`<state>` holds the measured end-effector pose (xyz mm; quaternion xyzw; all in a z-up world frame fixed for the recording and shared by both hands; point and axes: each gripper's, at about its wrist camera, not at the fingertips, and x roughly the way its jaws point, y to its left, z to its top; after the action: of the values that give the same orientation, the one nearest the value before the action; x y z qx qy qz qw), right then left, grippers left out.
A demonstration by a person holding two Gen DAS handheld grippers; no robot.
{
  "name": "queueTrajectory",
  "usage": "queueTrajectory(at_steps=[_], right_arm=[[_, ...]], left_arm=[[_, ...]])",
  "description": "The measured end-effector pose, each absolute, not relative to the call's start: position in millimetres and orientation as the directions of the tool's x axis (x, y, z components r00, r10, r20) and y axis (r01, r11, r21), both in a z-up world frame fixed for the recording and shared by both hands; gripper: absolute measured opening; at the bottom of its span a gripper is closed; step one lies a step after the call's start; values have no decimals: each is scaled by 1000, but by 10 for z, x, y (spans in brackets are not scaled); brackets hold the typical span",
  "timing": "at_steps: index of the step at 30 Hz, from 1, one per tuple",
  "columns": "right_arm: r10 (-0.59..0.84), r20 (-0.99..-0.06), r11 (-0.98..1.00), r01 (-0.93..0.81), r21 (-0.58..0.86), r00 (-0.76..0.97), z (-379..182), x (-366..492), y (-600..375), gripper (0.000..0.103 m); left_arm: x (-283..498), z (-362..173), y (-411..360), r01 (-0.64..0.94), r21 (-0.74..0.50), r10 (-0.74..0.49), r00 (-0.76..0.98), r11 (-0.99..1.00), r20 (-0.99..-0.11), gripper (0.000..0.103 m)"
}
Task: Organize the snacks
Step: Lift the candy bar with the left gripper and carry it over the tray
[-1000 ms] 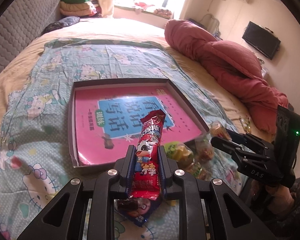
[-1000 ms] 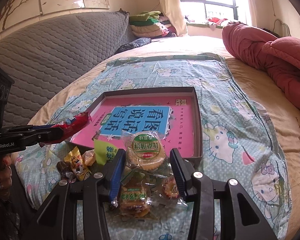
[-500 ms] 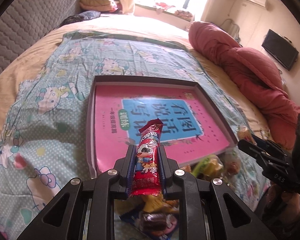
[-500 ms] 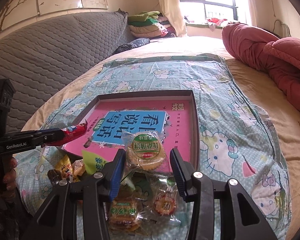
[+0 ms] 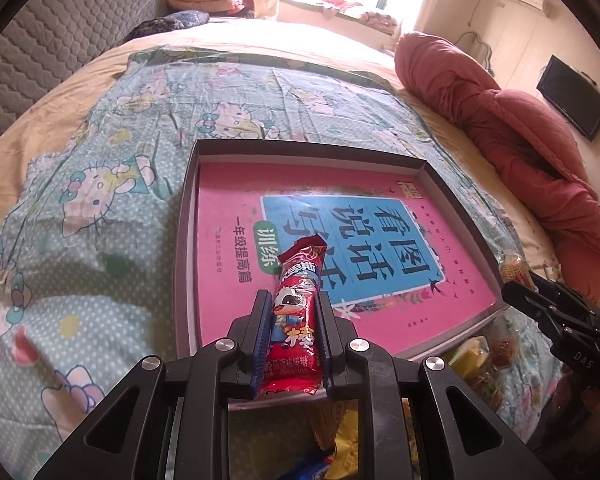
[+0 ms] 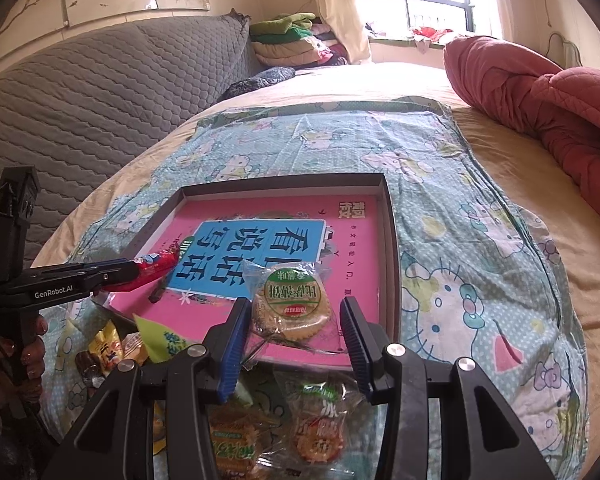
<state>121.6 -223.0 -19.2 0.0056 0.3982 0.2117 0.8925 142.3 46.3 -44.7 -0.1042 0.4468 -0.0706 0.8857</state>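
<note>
My left gripper (image 5: 291, 308) is shut on a red snack stick packet (image 5: 298, 308) and holds it over the near left part of a shallow grey box (image 5: 186, 216) that has a pink book lying in it. It also shows in the right wrist view (image 6: 112, 276). My right gripper (image 6: 294, 316) holds a round cracker in a clear wrapper (image 6: 290, 300) between its blue pads, over the box's near right edge (image 6: 392, 240). Its jaws stand wide, only the wrapper's edges near them.
Loose snacks lie on the Hello Kitty sheet before the box: cracker packs (image 6: 316, 436), a green packet (image 6: 164, 344) and yellow candies (image 6: 106, 344). A red quilt (image 5: 512, 120) is piled at the right. A grey padded headboard (image 6: 80, 100) stands to the left.
My left gripper has carried the red packet forward and right, from in front of the box to over it. My right gripper has moved the cracker forward over the box's near edge.
</note>
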Motion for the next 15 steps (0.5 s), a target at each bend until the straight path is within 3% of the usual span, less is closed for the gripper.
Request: queueTrajectory(at_steps=[15], right_arm=[[347,-754,924,-341,172,558,-367,1412,-2212,46]], left_arm=[[1479,-577,432,49,-252,-237,553,966,-799,22]])
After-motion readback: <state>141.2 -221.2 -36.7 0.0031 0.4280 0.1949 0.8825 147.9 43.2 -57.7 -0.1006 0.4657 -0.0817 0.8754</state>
